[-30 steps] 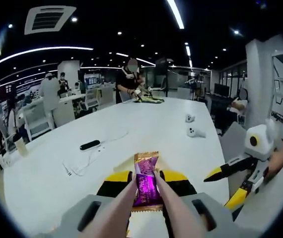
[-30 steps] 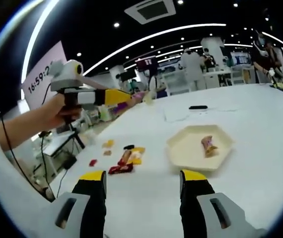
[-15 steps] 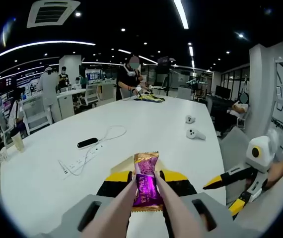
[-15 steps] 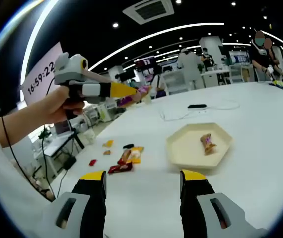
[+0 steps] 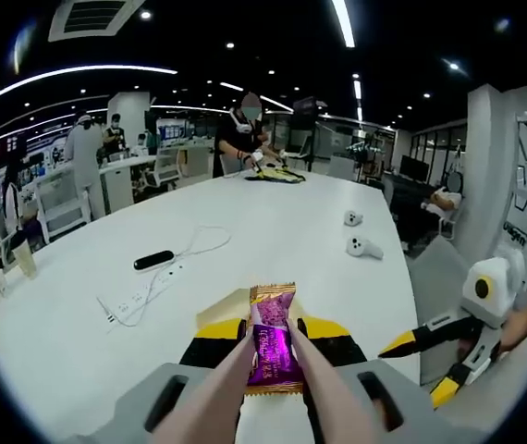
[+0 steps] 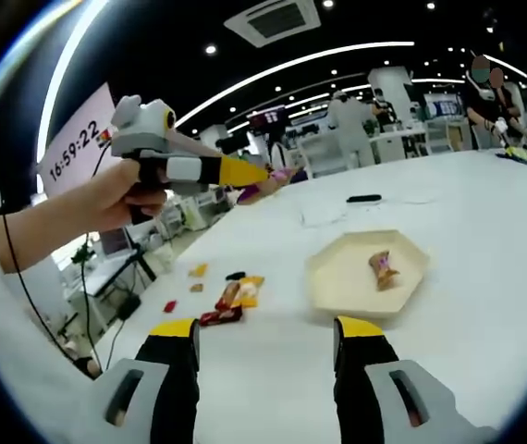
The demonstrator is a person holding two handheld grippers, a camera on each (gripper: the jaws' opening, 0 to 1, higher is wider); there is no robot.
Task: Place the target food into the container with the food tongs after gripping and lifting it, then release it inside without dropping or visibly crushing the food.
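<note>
My left gripper (image 5: 273, 329) is shut on flesh-coloured food tongs (image 5: 222, 388), and the tongs pinch a purple snack packet (image 5: 271, 344) with gold ends. In the right gripper view a hand holds the left gripper (image 6: 245, 173) high above the table, to the left of a cream hexagonal tray (image 6: 337, 287). The purple packet (image 6: 265, 187) sticks out past its tip. One wrapped snack (image 6: 381, 268) lies in the tray. My right gripper (image 6: 268, 342) stands open with nothing between its jaws, low over the white table. It also shows as the right gripper (image 5: 435, 356) in the left gripper view.
Loose wrapped snacks (image 6: 231, 296) lie on the table left of the tray. A power strip with cable (image 5: 139, 296), a black remote (image 5: 154, 261) and two white controllers (image 5: 363, 247) sit farther off. People stand at the table's far end.
In the right gripper view the left gripper with the purple packet has drifted slightly to the right, still high above the table. The right gripper stays open.
</note>
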